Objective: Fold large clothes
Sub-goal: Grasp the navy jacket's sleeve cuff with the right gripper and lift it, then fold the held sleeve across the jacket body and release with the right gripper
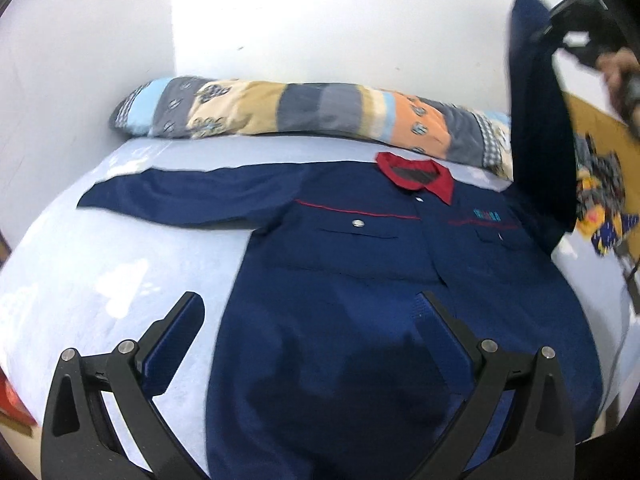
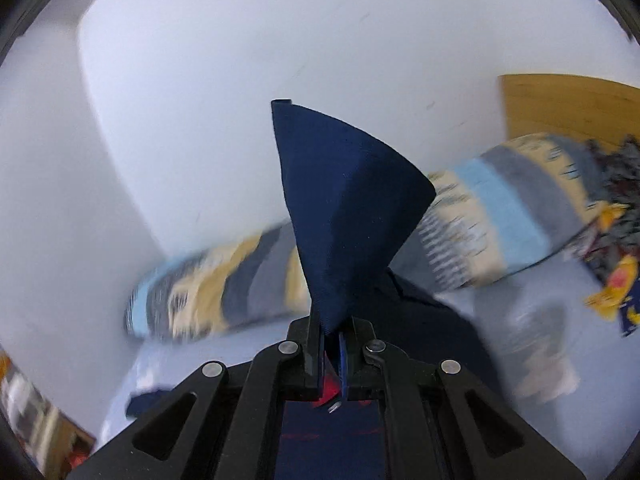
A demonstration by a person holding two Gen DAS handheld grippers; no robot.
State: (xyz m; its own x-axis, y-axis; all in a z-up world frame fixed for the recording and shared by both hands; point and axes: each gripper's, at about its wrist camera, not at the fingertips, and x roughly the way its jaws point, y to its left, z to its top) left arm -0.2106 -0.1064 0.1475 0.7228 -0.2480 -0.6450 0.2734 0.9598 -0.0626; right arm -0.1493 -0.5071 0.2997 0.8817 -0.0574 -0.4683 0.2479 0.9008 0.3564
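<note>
A navy work shirt (image 1: 340,280) with a red collar (image 1: 416,176) lies face up on the bed, its left sleeve (image 1: 180,200) spread out flat. My left gripper (image 1: 312,304) is open and empty, low over the shirt's lower body. My right gripper (image 2: 331,330) is shut on the shirt's right sleeve (image 2: 344,208) and holds it raised high above the bed. The raised sleeve (image 1: 536,120) and my right gripper (image 1: 556,26) also show at the top right of the left wrist view.
The bed has a pale blue sheet (image 1: 120,280). A long patchwork pillow (image 1: 300,112) lies along the white wall (image 1: 320,20). A wooden headboard (image 2: 568,104) and a dark patterned cloth (image 1: 600,200) are on the right.
</note>
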